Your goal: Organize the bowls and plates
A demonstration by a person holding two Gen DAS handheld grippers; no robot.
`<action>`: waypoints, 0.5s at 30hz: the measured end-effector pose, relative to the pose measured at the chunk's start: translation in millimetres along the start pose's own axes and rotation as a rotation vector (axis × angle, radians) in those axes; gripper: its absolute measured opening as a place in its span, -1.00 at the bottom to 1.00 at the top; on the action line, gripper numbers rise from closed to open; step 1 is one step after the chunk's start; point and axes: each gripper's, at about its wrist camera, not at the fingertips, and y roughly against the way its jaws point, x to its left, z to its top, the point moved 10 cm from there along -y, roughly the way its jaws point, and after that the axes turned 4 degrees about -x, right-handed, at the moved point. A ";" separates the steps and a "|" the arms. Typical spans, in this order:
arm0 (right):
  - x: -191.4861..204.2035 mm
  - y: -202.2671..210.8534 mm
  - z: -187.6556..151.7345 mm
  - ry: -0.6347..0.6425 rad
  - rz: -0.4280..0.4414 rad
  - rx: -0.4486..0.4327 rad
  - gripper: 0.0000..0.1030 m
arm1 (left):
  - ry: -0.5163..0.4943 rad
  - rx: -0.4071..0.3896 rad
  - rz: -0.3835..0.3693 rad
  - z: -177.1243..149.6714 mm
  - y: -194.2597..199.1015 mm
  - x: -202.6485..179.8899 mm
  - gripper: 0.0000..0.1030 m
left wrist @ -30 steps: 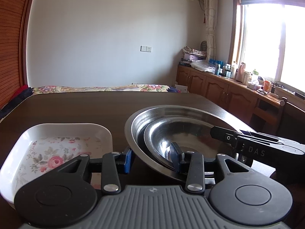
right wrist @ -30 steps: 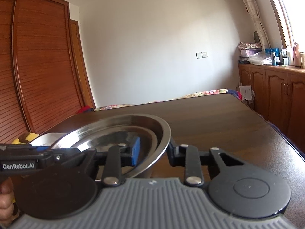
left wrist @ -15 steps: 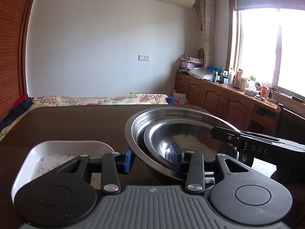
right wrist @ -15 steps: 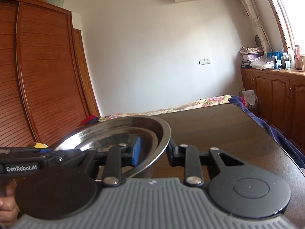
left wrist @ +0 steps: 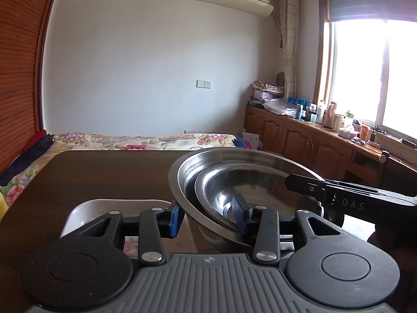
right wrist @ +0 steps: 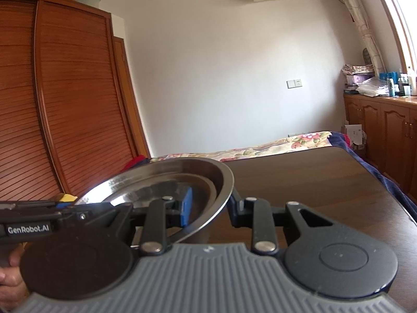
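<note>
Straddling both tools [left wrist: 207, 215] [right wrist: 209, 207]: bowl rim [left wrist: 179, 182]

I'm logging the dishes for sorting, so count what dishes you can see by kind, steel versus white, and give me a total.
Steel bowls: 2, the large steel bowl and the smaller steel bowl nested inside it.
White dishes: 1, the white floral tray on the table.
Total: 3
</note>
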 end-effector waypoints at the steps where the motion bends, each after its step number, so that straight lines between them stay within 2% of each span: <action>1: 3.3 -1.3 0.1 0.005 0.006 0.001 -0.40 | 0.003 -0.001 0.006 0.5 1.8 3.8 -0.17; 15: 55.1 -24.2 -5.3 0.041 0.093 0.035 -0.40 | 0.057 -0.007 0.099 3.7 17.4 60.3 -0.17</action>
